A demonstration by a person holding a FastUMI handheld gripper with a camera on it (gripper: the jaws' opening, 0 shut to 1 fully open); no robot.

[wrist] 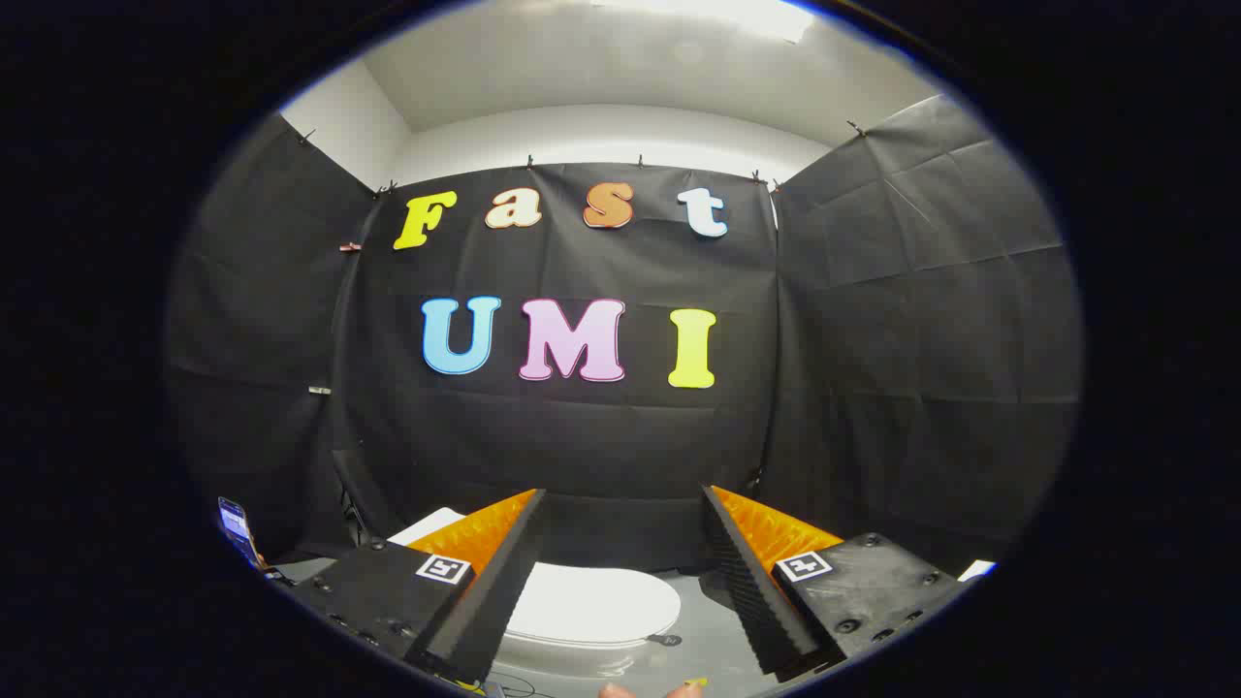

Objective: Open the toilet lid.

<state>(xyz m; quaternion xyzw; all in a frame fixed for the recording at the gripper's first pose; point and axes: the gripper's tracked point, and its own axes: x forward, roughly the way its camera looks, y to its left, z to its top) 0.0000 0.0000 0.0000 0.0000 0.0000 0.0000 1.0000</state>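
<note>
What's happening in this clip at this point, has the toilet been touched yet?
Not yet, by the look of it. A person holds the gripper up in front of the booth's black cloth wall, its two fingers spread wide with nothing between them. The white toilet sits low, below and between the fingers, with its lid lying flat and closed. The gripper is apart from it, so the lift has not begun.
</note>
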